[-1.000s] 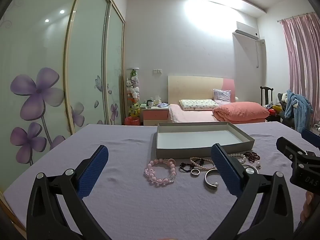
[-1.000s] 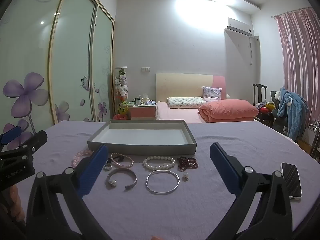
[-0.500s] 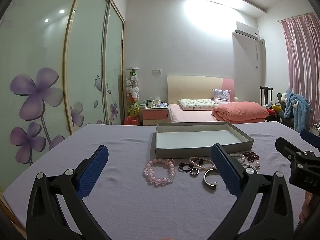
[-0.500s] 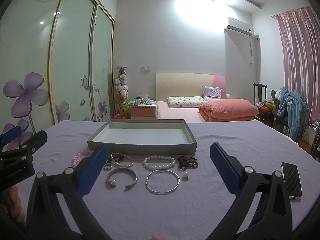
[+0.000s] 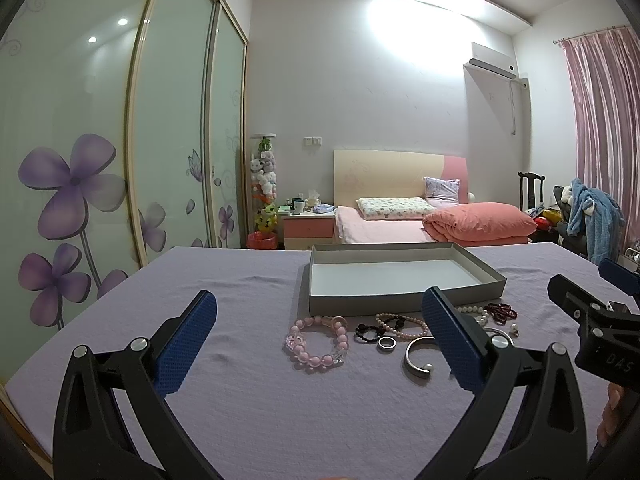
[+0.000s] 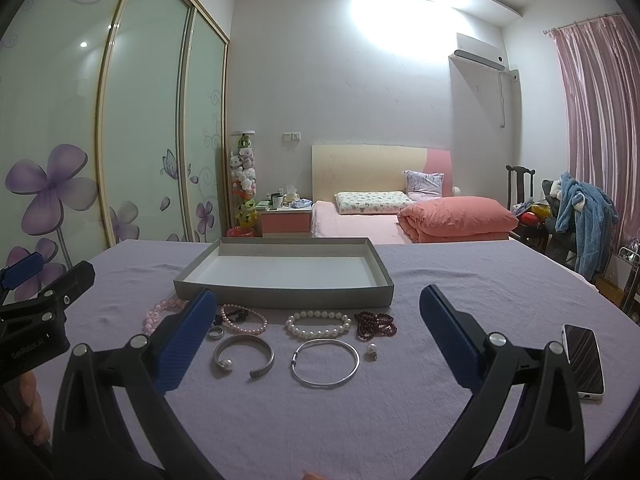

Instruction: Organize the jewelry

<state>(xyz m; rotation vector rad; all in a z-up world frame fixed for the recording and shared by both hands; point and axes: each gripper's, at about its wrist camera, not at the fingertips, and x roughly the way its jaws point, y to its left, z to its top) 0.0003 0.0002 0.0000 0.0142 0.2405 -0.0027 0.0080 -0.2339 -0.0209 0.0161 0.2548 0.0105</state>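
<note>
A shallow grey tray (image 5: 400, 304) (image 6: 280, 298) lies on the lilac table, with nothing in it. In front of it lie several pieces: a pink bead bracelet (image 5: 316, 338) (image 6: 160, 312), a small ring (image 5: 387, 343) (image 6: 216, 333), a silver cuff with a pearl (image 5: 416, 358) (image 6: 244, 354), a silver bangle (image 6: 325, 362), a white pearl bracelet (image 6: 319, 323), a dark red bead string (image 6: 376, 323) and a pearl earring (image 6: 372, 351). My left gripper (image 5: 320, 344) is open and empty, short of the pink bracelet. My right gripper (image 6: 318, 344) is open and empty, short of the bangle.
A phone (image 6: 583, 360) lies at the table's right edge. The lilac cloth (image 5: 240, 320) covers the whole table. A bed (image 6: 400, 220) and a wardrobe with flower doors (image 5: 100, 160) stand behind. A chair with clothes (image 6: 580, 220) is at the far right.
</note>
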